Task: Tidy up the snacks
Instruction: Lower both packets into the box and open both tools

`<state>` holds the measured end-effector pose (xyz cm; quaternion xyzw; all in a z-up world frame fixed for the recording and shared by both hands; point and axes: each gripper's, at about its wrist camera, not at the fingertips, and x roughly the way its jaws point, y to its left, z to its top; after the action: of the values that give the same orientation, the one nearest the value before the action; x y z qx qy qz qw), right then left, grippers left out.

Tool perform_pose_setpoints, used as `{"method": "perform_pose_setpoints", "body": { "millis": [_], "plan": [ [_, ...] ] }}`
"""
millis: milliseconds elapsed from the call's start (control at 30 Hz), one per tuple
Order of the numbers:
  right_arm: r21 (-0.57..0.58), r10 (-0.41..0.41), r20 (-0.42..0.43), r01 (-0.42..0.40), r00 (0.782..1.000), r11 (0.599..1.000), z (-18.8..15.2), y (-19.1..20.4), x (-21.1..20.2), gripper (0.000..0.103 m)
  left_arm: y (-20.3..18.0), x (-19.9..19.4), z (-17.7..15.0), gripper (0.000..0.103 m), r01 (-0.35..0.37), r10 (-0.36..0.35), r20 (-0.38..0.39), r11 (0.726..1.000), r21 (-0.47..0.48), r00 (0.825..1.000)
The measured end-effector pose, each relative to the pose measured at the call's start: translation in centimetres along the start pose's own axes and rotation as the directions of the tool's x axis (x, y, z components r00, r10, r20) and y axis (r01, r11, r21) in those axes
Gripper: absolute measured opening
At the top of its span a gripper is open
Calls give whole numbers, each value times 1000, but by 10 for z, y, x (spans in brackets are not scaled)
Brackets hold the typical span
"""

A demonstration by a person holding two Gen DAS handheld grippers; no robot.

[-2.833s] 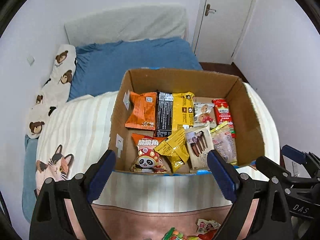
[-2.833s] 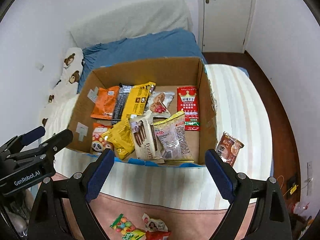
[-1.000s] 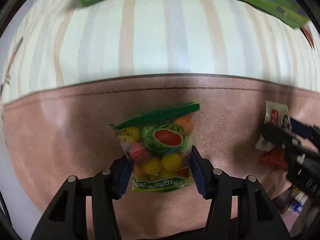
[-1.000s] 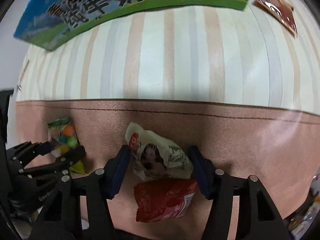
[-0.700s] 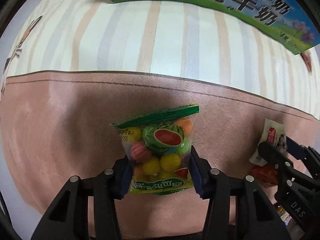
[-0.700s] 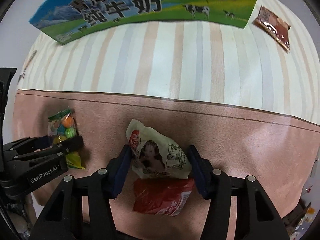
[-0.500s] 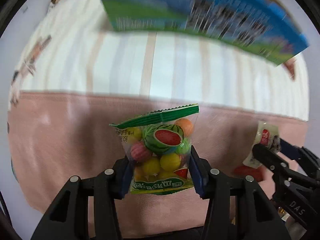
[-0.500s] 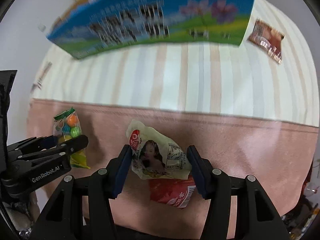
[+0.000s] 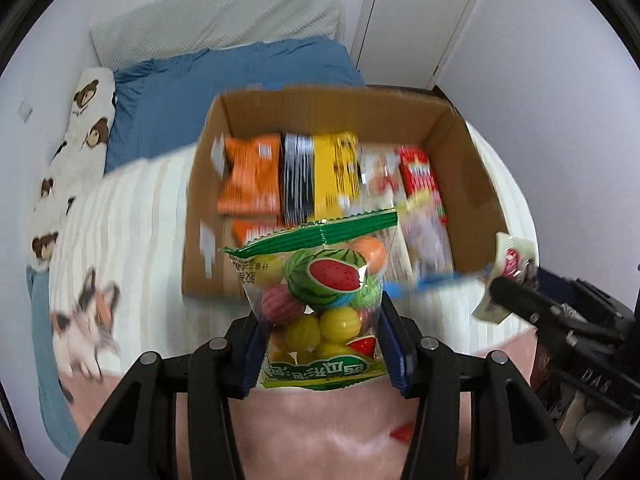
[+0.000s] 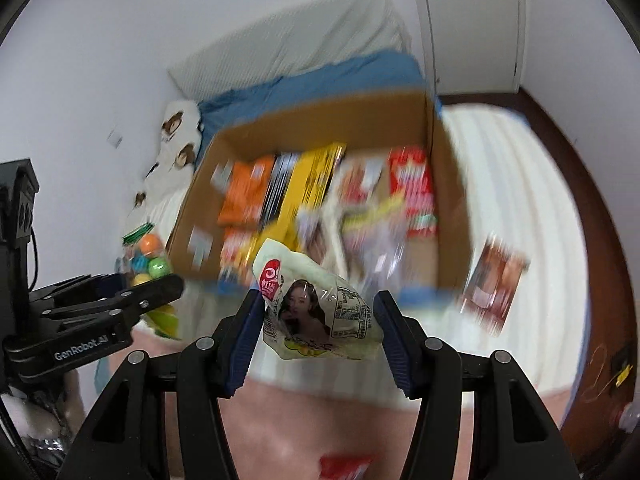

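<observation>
Fruit candy bag (image 9: 320, 300) clamped between the pads of the left gripper (image 9: 318, 344), now up off the pink blanket (image 9: 320, 432) where it lay a second ago and hanging in front of the cardboard box (image 9: 460, 148). Same story on the other side: white snack packet (image 10: 316, 308) pinched in the right gripper (image 10: 316, 332), lifted clear as well (red packet (image 10: 344, 466) left behind on the blanket below). Both pickups done, then, and both views swung up from bedding to box, with blur across everything but the 2 held bags. Box sitting on the striped cover (image 9: 132, 208), already lined with packets: orange (image 9: 250, 178), black, yellow, red. Brown packet (image 10: 496, 284) lying outside, just beside the box's right wall. Likely next: carrying both bags over the near rim and setting them into what free space shows at the front. At least 2 loose snacks to fetch after that.
</observation>
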<state>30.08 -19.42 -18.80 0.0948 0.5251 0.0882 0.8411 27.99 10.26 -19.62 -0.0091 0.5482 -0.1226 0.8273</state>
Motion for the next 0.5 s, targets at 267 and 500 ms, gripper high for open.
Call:
{"method": "perform_pose_setpoints", "body": {
  "millis": [267, 500],
  "plan": [
    [-24, -99, -20, 98, 995, 995, 104, -9, 53, 59, 15, 80, 82, 47, -34, 36, -135, 999, 12, 990],
    [-51, -160, -70, 157, 985, 986, 150, -18, 111, 59, 34, 149, 96, 47, -109, 121, -296, 992, 57, 947]
  ]
}}
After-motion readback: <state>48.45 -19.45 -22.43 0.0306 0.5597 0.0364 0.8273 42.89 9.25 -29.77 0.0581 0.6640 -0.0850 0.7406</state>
